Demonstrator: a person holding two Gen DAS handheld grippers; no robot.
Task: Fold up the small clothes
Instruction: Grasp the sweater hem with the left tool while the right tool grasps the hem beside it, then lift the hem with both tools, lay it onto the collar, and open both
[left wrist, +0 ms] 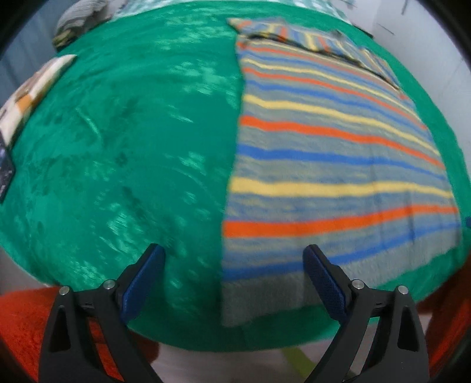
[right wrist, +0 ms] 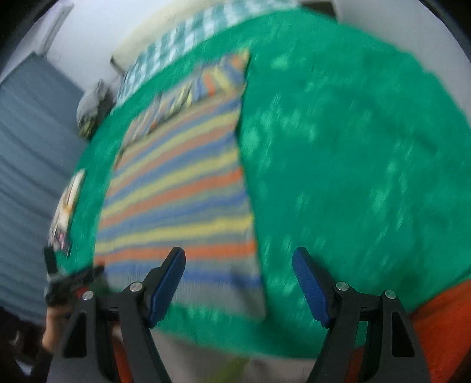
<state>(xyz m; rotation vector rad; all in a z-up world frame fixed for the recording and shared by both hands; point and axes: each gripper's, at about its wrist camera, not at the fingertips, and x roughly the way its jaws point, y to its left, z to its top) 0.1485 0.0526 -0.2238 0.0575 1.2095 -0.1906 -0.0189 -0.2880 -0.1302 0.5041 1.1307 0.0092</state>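
Left tool (right wrist: 73, 277) visible only from right wrist.

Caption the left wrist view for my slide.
Open left gripper above a striped garment lying flat on a green blanket.

This looks like a bedroom in a home: a wide, soft green blanket (left wrist: 123, 141) covers what seems to be a bed, with a teal-and-white checkered sheet (right wrist: 176, 38) showing at its far edge against a plain pale wall (right wrist: 97, 32). A striped knitted garment (left wrist: 329, 153) lies spread on the blanket, a grey bundle of cloth (left wrist: 79, 17) sits at the far corner, and a folded printed piece (left wrist: 32, 88) rests near the left edge. Orange-red fabric (left wrist: 23, 324) shows at the near side, and the right wrist view takes in grey slatted panelling (right wrist: 29, 165) beside the bed, though blur hides its detail.
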